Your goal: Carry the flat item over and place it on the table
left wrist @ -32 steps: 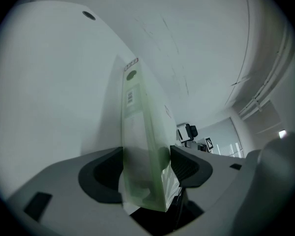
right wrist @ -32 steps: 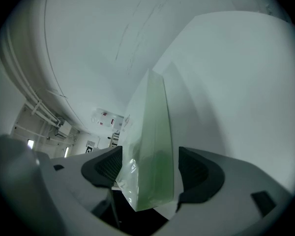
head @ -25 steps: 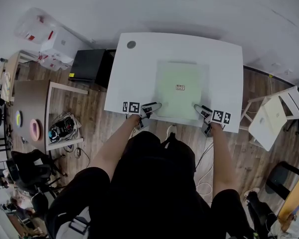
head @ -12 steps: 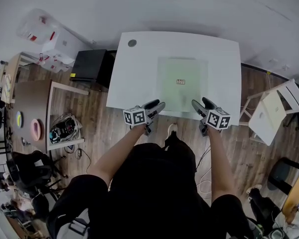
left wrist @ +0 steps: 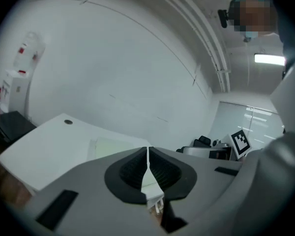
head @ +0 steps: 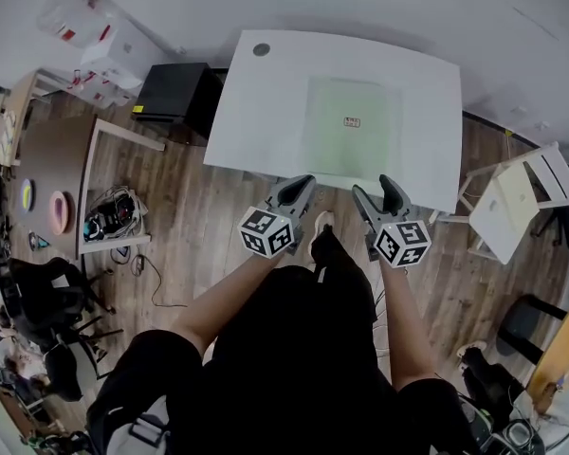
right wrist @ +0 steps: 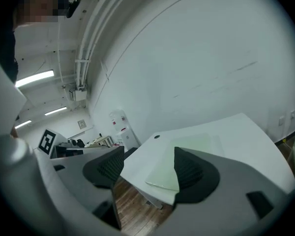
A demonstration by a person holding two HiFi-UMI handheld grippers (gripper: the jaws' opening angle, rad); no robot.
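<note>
The flat item (head: 351, 126) is a pale green sheet with a small label. It lies flat on the white table (head: 256, 112), toward the table's right half. Both grippers hang over the wooden floor, short of the table's near edge and apart from the sheet. My left gripper (head: 299, 186) is shut with nothing between its pads (left wrist: 147, 154). My right gripper (head: 375, 192) is open and empty (right wrist: 145, 163). The sheet (right wrist: 196, 144) shows between the right jaws, far ahead on the table (right wrist: 246, 132). It also appears in the left gripper view (left wrist: 113, 145).
A black cabinet (head: 175, 93) stands at the table's left end, with plastic storage boxes (head: 104, 41) behind it. A white chair (head: 522, 197) is at the right. A wooden side table (head: 57, 178) and loose cables (head: 109, 226) lie to the left.
Both grippers have drawn back from the sheet's near edge, off the table and toward the person. The left jaws have closed. The sheet stays on the table.
</note>
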